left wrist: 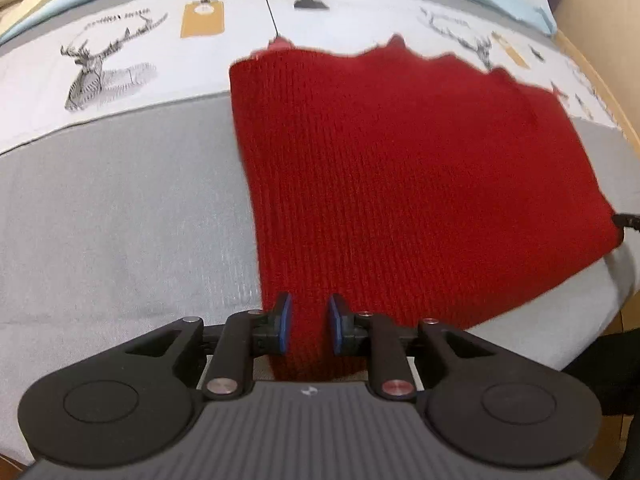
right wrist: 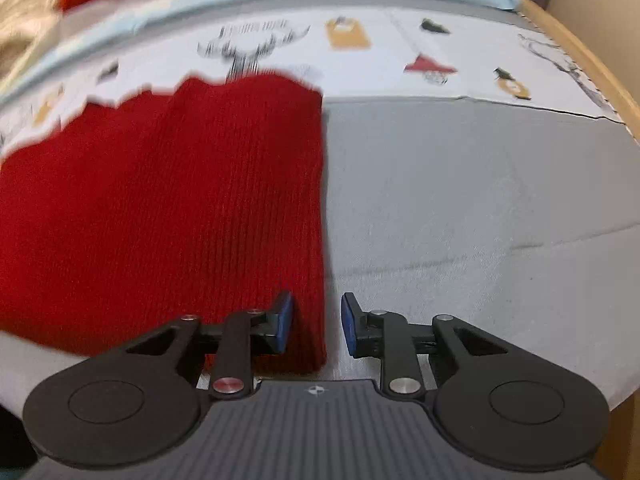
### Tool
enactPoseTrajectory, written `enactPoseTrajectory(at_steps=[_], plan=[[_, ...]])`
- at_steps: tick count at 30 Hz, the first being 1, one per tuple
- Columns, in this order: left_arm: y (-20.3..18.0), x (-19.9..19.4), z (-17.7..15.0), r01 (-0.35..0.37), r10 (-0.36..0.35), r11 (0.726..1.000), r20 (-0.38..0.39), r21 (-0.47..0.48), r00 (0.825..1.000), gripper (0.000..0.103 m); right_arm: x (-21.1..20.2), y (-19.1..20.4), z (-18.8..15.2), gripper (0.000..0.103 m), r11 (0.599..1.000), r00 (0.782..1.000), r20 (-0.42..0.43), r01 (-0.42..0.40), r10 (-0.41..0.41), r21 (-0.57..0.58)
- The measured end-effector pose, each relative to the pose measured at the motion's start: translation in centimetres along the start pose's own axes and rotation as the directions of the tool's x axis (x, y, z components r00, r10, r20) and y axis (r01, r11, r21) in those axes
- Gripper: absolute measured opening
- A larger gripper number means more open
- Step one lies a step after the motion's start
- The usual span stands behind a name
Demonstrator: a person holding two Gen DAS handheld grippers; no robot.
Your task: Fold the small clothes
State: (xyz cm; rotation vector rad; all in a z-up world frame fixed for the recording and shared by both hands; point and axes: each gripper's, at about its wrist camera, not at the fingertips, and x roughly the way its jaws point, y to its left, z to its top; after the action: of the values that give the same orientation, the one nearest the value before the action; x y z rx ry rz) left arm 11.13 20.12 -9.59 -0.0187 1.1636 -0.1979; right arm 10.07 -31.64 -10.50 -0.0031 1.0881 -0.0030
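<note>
Looking down my left gripper [left wrist: 308, 326], I see the red knit garment [left wrist: 400, 168], ribbed and roughly rectangular, spread on a grey woven bed cover [left wrist: 120, 220]. Its near edge runs between the blue pads, which press against the wool on both sides, so those jaws are clenched on the garment. My right gripper [right wrist: 316, 326] sits at the garment's [right wrist: 180, 200] opposite near corner: the left pad touches the knit, the right pad stands clear with grey cover showing between, so those jaws are released. The far scalloped hem is smeared by motion blur. Beyond it lies a white printed band [left wrist: 140, 52] with stag heads and ochre tags; I can make out no legible writing.
</note>
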Motion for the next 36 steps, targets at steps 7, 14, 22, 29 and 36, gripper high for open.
enactPoseTrajectory(at_steps=[7,14,22,29,36], plan=[[1.2,-2.0,0.8,-0.004,0.013,0.997,0.124,-0.071,0.992,0.029,0.5,1.0,-0.2,0.034,0.998,0.998,-0.003,0.059,-0.059,-0.012],[3.8,-4.3,1.0,-0.003,0.041,0.985,0.216,-0.172,0.976,0.030,-0.7,2.7,-0.3,0.038,0.996,0.992,0.097,0.081,-0.077,-0.033],[5.4,-7.2,0.2,-0.072,0.141,0.975,0.334,-0.210,0.932,0.061,-1.1,4.5,-0.9,0.043,0.993,0.985,0.130,0.111,-0.115,0.037],[4.6,-11.3,-1.3,-0.153,0.249,0.962,0.488,-0.227,0.837,0.085,-3.2,9.4,-1.7,0.096,0.996,0.963,0.254,0.091,-0.094,0.025],[2.9,-14.4,-4.2,-0.125,0.263,0.953,0.552,-0.274,0.791,0.094,-4.0,15.6,-3.9,0.102,0.998,0.956,0.289,0.048,-0.055,0.030]])
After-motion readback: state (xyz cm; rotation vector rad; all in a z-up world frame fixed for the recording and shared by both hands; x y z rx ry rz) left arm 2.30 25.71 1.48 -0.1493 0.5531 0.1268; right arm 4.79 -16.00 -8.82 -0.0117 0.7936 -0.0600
